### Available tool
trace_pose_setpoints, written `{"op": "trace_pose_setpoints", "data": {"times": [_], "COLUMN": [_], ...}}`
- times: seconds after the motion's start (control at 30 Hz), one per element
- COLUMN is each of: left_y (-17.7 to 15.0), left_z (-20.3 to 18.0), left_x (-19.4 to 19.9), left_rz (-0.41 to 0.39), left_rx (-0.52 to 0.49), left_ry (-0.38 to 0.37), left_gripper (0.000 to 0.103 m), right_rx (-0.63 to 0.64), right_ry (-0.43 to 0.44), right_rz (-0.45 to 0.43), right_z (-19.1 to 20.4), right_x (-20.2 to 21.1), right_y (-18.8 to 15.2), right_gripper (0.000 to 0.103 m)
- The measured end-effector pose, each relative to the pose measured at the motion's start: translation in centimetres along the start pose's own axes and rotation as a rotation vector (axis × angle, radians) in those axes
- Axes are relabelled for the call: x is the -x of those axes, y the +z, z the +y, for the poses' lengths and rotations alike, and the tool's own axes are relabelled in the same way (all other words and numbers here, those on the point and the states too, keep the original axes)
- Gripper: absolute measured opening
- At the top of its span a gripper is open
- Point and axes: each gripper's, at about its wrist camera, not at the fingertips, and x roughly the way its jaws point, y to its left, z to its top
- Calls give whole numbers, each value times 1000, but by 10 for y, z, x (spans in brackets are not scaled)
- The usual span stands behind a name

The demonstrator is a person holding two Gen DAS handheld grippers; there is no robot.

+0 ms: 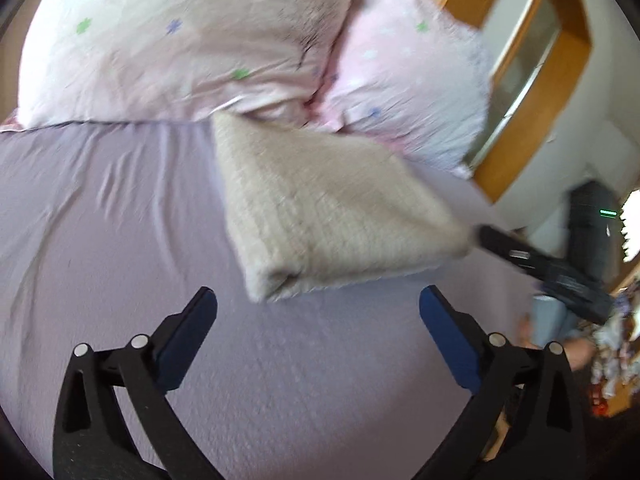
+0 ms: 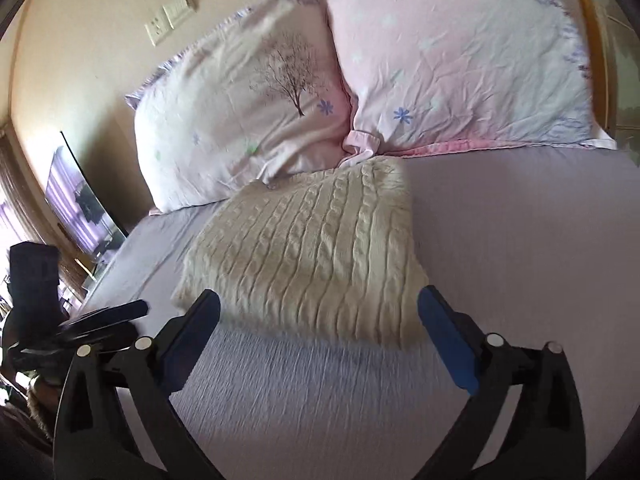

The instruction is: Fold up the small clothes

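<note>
Cream cable-knit wool makes up the small sweater (image 2: pixel 308 248), which lies folded into a thick rectangular bundle on the lilac fitted bed sheet (image 2: pixel 500 280). Its far edge touches the foot of the two pillows. In the left wrist view the same bundle (image 1: pixel 320 216) shows a doubled fold at its near corner, so several layers are already stacked.

Both tools hang just short of the near edge of the knit. The right tongs (image 2: pixel 319 308) are spread wide and hold nothing, with the sweater's near hem lying between and beyond their blue-padded tips. The left tongs (image 1: pixel 318 304) are likewise spread and empty above bare sheet, near the bundle's folded corner. From the left view, the right tongs (image 1: pixel 488 238) reach in at the sweater's right corner; whether they touch the wool there is blurred and cannot be told.

By the look of it, the folding of this piece is about done and the step in hand is the release or a final tidy. A further move would call for either a last halving, pinching the near corners through all layers so the thick knit does not slip apart, or leaving it and going for another garment; none shows here.

Behind the sweater stand a cream pillow with a bare-tree print (image 2: pixel 240 120) and a pink flowered pillow (image 2: pixel 460 60), with a wooden bed frame (image 1: pixel 560 96) beyond.
</note>
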Motion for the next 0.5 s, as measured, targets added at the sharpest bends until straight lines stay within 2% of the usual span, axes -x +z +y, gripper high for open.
{"op": "trace_pose_setpoints", "data": {"times": [0.07,0.17,0.23,0.33,0.5], "left_y": [-2,-5,-6,-7,-7], "left_z": [-5,-9,-7,-2,-1], "left_x": [-11,-28,-36,-44,-49], "left_rz": [47,96,118,140,145], "left_rx": [-9,-35,-28,-18,-26], "left_ry": [100,211,214,214,237], "left_gripper": [101,101,101,101,101], "right_rx": [-10,-22,-26,-47,24], "right_ry": [-26,-177,-230,-228,-311], "right_rz": [30,118,169,207,218], "right_z": [1,-1,-3,-4,12], "right_x": [1,-24,-37,-50,-55], "right_y": [-10,-24,-28,-31,-38], "right_gripper": [102,102,102,102,102]}}
